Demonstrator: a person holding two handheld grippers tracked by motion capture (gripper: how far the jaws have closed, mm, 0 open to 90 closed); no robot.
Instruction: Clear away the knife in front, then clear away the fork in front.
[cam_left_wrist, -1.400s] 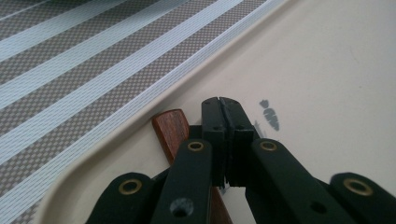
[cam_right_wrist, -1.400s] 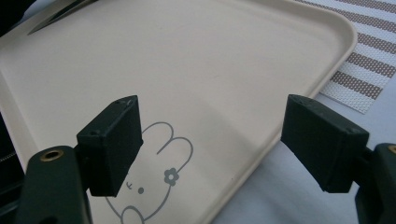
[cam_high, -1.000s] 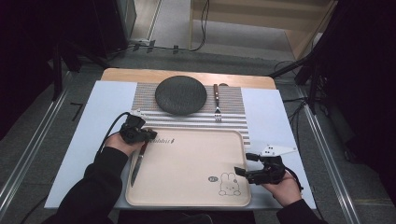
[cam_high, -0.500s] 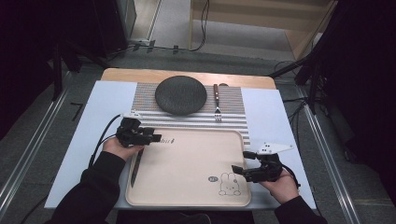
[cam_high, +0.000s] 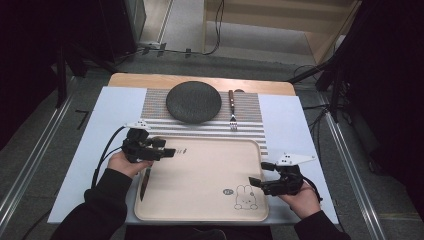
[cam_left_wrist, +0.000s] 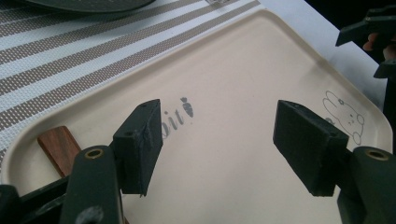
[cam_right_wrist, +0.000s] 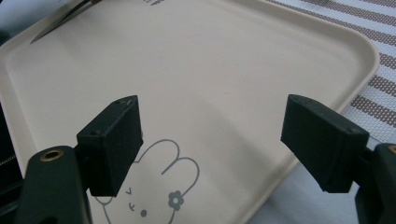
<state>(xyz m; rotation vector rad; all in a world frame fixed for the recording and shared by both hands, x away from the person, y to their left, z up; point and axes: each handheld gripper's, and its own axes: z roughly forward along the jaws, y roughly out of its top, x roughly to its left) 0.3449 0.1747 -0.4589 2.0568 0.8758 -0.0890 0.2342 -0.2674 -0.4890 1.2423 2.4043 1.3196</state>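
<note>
Since the earlier frames the left claw (cam_high: 167, 152) has lifted off the knife (cam_high: 144, 184) and its jaws have just been opening, with nothing between them; the knife lies where it was set. In the high view the knife is a slim thing, wooden handle and thin dark blade, lying under and just behind the left claw on the smooth cream tray (cam_high: 200, 210). Its long axis runs along the tray's left rim, blade tip toward the person. The right claw (cam_high: 256, 183) hovers at the tray's right edge beside the printed rabbit (cam_high: 244, 199).

In the left gripper view the left claw (cam_left_wrist: 219, 140) stands wide and empty over matte plastic; the reddish wood handle (cam_left_wrist: 58, 148) lies below its left jaw, seemingly flat.

In the right gripper view the right claw (cam_right_wrist: 212, 140) gapes wide, empty; far ahead, the blade (cam_right_wrist: 58, 24) tip shows.
</note>
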